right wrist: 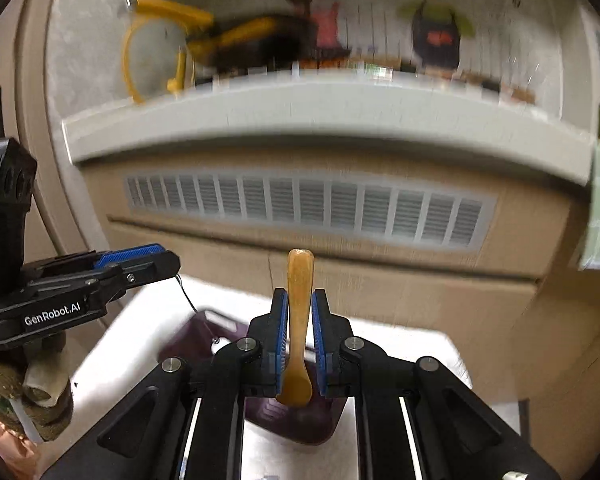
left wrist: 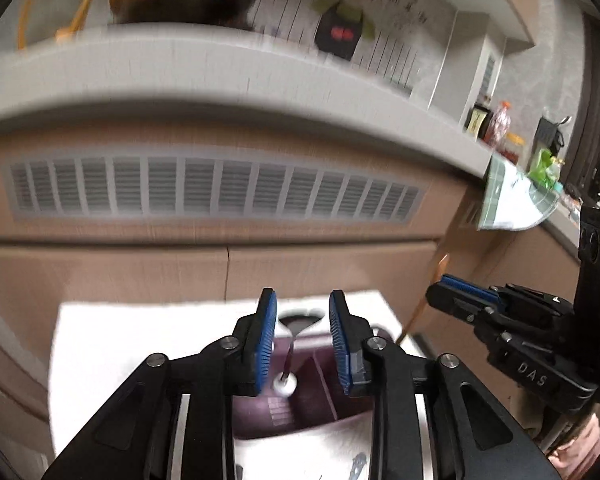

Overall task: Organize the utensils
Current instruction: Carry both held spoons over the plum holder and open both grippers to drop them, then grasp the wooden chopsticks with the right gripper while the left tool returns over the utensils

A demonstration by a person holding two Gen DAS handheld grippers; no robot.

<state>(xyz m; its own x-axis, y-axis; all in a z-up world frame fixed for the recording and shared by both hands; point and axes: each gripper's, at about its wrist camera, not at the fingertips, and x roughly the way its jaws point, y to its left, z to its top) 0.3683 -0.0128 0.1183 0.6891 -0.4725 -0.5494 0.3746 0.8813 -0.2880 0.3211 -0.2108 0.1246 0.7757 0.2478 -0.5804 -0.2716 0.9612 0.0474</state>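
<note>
My right gripper (right wrist: 300, 300) is shut on a wooden spoon (right wrist: 298, 320), its handle pointing up between the blue pads, above a dark purple utensil tray (right wrist: 291, 420) on a white table. It also shows in the left wrist view (left wrist: 464, 292) at the right, with the spoon's wooden handle (left wrist: 424, 300) hanging below it. My left gripper (left wrist: 303, 300) is open over the purple tray (left wrist: 320, 396). A metal utensil with a white-tipped handle (left wrist: 288, 364) stands in the tray between its fingers. In the right wrist view the left gripper (right wrist: 155, 260) is at the left, a thin metal piece at its tip.
The white table (left wrist: 139, 344) stands in front of a brown cabinet with a long vent grille (left wrist: 215, 188) under a grey counter ledge (left wrist: 219, 76). Bottles and bags (left wrist: 512, 136) sit at the far right. Yellow-handled items (right wrist: 171, 40) hang above the ledge.
</note>
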